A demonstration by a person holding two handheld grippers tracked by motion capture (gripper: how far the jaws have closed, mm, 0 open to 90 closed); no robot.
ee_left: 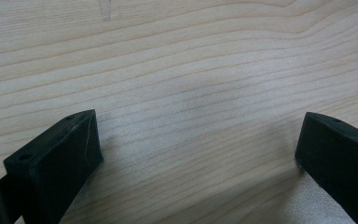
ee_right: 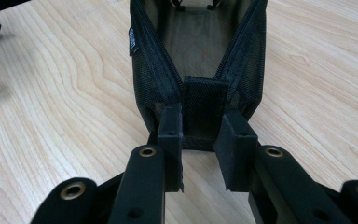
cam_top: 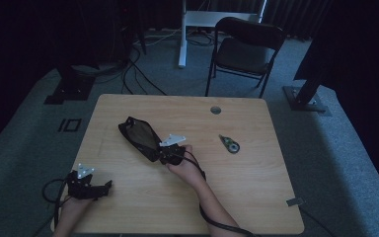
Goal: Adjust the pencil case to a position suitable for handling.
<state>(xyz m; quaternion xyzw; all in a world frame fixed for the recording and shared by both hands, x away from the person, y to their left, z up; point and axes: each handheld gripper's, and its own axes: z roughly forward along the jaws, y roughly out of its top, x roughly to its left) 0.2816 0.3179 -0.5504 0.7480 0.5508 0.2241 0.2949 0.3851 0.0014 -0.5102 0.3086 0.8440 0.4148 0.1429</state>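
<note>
The black mesh pouch [cam_top: 139,138] lies on the wooden table [cam_top: 237,197], left of the middle, long axis running from upper left to lower right in the high view. Its near end sits at the right gripper [cam_top: 167,154]. In the right gripper view the pouch [ee_right: 200,70] is open along its top, the two mesh sides spreading apart away from the camera, a small label on the outer left side. A narrow mesh panel closes the near end.

The right gripper [ee_right: 200,140] has its fingers [ee_right: 170,140] closed on that end panel: one pad presses each side of it, and the pouch end sits squarely between them. The person's right hand [cam_top: 187,168] holds this gripper, its cable trailing toward the table's near edge.

The left gripper [cam_top: 90,186] rests near the table's front left corner, well apart from the pouch. In the left gripper view its fingers [ee_left: 60,158] stand wide apart over bare wood grain, nothing between them.

A small tape dispenser [cam_top: 230,143] lies to the right of the pouch, apart from it. A round cable hole [cam_top: 215,109] sits near the far edge. Nothing lies between either gripper and the pouch. Beyond the table stands a black folding chair [cam_top: 246,52] on grey carpet.
</note>
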